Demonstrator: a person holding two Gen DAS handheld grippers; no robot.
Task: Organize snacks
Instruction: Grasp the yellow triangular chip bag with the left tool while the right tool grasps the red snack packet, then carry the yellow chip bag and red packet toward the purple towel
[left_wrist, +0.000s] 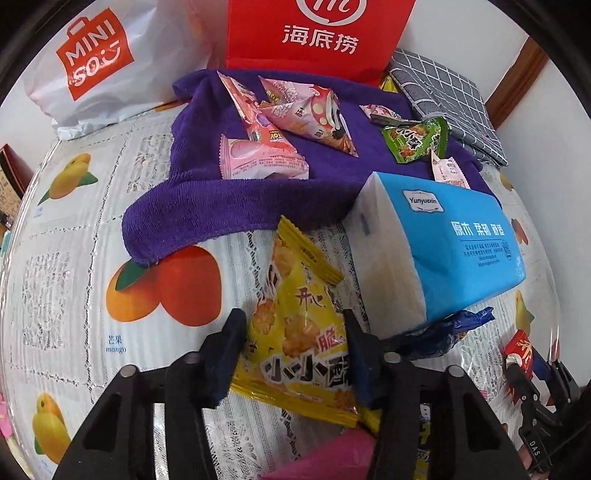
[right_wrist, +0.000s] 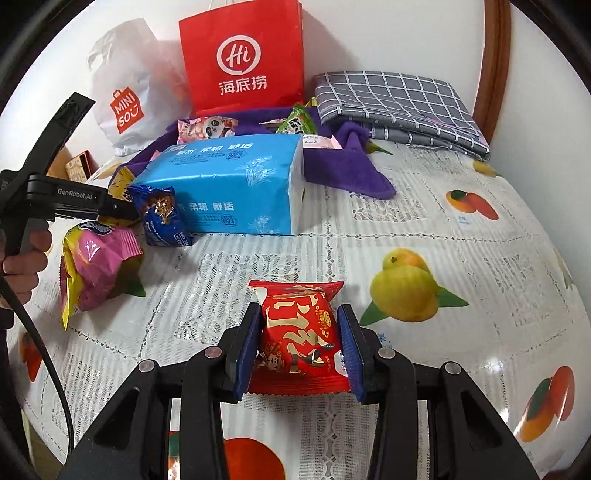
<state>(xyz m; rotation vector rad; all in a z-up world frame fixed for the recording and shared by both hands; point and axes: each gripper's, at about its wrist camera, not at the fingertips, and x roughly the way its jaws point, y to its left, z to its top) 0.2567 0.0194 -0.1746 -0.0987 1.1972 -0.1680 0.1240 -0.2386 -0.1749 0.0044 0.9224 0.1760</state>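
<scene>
A yellow snack packet (left_wrist: 295, 314) lies on the fruit-print tablecloth (left_wrist: 110, 314) against a blue tissue pack (left_wrist: 443, 243). My left gripper (left_wrist: 293, 332) points down over it, and both pads touch its sides. In the right wrist view my right gripper (right_wrist: 301, 328) is shut on a red snack packet (right_wrist: 299, 332), held just above the cloth. Several pink packets (left_wrist: 266, 162) and a green one (left_wrist: 413, 144) rest on a purple towel (left_wrist: 207, 206). A dark blue packet (right_wrist: 159, 214) leans on the tissue pack. A pink and yellow packet (right_wrist: 96, 266) lies under the left gripper's handle.
A red paper bag (left_wrist: 314, 33) and a white plastic bag (left_wrist: 96, 62) stand at the back against the wall. A folded grey checked cloth (right_wrist: 399, 107) lies at the back right. A hand (right_wrist: 22, 258) holds the left gripper's handle.
</scene>
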